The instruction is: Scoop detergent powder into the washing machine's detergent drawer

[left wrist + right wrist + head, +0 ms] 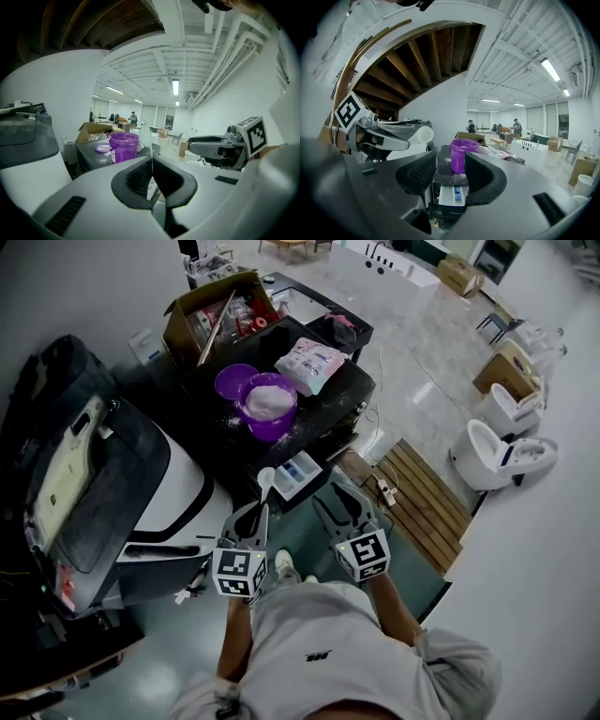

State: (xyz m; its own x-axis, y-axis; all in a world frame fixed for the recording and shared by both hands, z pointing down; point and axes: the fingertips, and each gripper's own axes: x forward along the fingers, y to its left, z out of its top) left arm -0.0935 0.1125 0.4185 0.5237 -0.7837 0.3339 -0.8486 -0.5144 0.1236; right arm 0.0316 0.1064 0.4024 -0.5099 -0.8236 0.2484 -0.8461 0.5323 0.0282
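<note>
Spoon (265, 481) gripped beside the open drawer (298, 474)

Both grippers are held side by side in front of the person, pointed at the washing machine (330, 401). The left gripper (251, 517) has its jaws closed on the white spoon's handle, the bowl just beside the pulled-out drawer. The right gripper (343, 507) is held with jaws apart and nothing clasped. The purple tub (268, 404) of powder stands on the machine top, behind the drawer.
</note>
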